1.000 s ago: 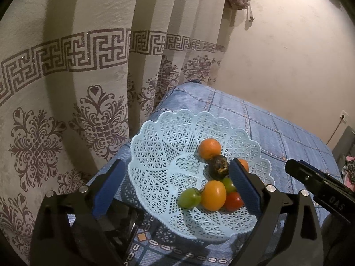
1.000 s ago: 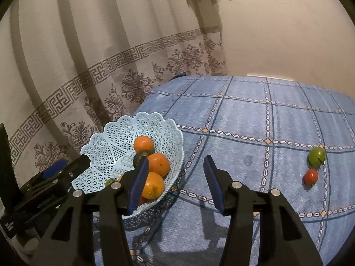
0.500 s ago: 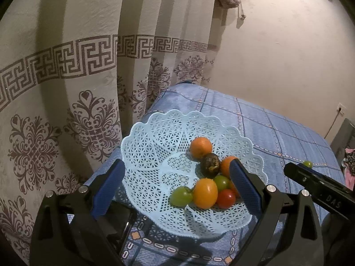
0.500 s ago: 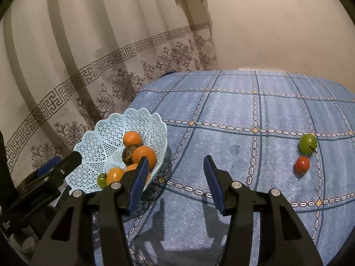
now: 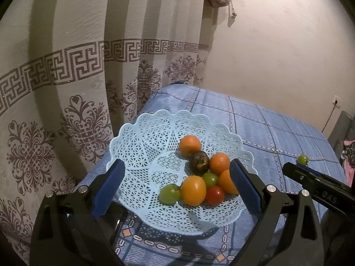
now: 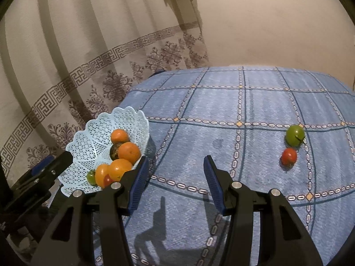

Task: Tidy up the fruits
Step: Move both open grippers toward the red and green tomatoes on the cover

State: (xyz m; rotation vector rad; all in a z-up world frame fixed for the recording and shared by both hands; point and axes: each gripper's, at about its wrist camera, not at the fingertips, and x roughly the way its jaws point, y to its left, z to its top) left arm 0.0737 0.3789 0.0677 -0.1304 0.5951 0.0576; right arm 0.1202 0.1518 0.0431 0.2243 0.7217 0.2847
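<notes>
Plainly two fruits are left out on the blue patterned cloth [image 6: 244, 102]: a green tomato [image 6: 294, 135] and, just nearer and touching or nearly touching it, a red tomato [image 6: 288, 156]. Both lie to the right and beyond the right gripper [image 6: 175, 173], well apart from its fingers, which are spread wide with nothing between them. Neither fruit sits in the line between those blue pads; they are off to the right side of it.

At the left edge of the cloth, next to the curtain [image 5: 66, 88], the pale blue lattice basket [image 5: 142, 133] already holds several orange fruits, a dark wrinkled fruit [image 5: 199, 160], two green ones and a red one, piled toward its right side. The left gripper [image 5: 175, 188] hangs just near the basket, fingers spread and empty, the pile showing between them.

By my reading, the step in hand is fetching the last strays. Next, the right gripper would need to swing right and forward, drop to the cloth, and straddle one tomato without nudging its neighbour, since round fruit rolls easily.
</notes>
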